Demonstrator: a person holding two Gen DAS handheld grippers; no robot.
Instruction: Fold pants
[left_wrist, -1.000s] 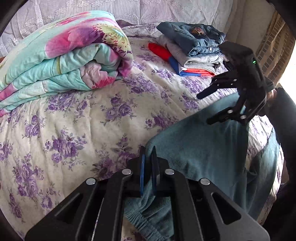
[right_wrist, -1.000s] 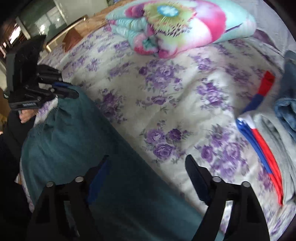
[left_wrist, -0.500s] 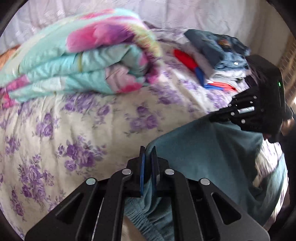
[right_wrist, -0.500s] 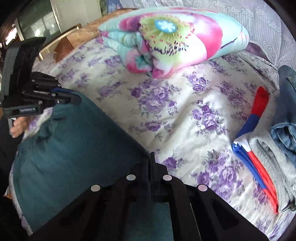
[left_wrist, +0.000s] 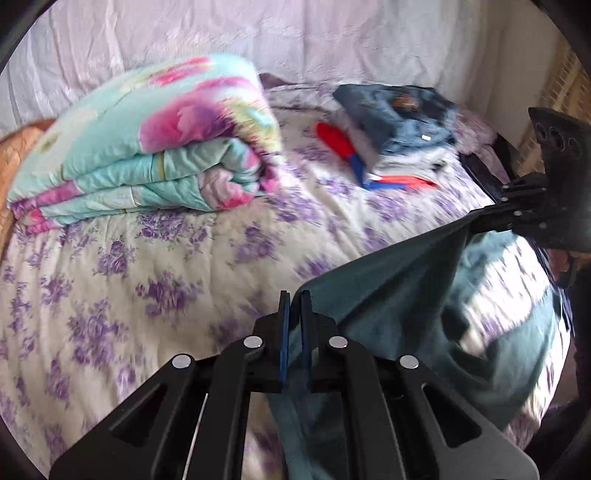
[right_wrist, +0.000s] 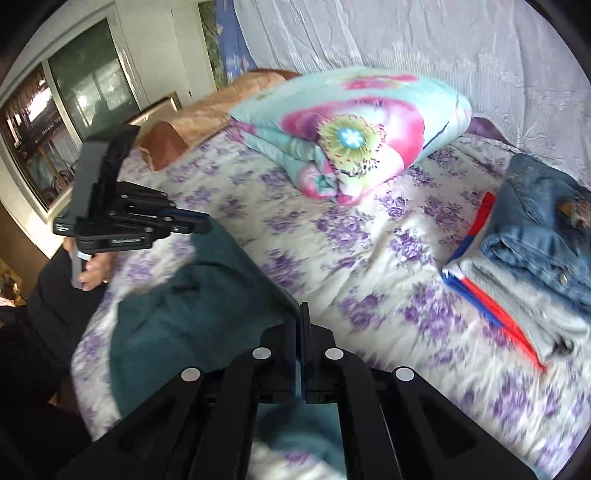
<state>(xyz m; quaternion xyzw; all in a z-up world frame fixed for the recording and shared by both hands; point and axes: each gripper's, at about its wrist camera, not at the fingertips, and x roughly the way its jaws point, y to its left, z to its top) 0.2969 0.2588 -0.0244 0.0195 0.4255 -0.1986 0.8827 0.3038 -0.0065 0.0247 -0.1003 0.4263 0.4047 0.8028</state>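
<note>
The teal pants (left_wrist: 388, 295) lie on the flowered bed, their near edge lifted and stretched between both grippers. In the left wrist view my left gripper (left_wrist: 293, 301) is shut on one corner of that edge, with cloth hanging below the fingers. My right gripper (left_wrist: 471, 221) pinches the other corner at the right. In the right wrist view the right gripper (right_wrist: 300, 312) is shut on the pants (right_wrist: 192, 302), and the left gripper (right_wrist: 208, 228) holds the far corner at the left, with a hand below it.
A folded floral quilt (left_wrist: 147, 155) (right_wrist: 351, 133) lies at the back of the bed. A stack of folded clothes topped by denim (left_wrist: 399, 122) (right_wrist: 535, 240) sits at the back right. Flowered bedsheet (left_wrist: 147, 277) lies between them. A window (right_wrist: 55, 122) is at the left.
The right gripper went from open to shut on the pants' edge. Both grippers then rose, lifting that edge off the bed and pulling it taut.
</note>
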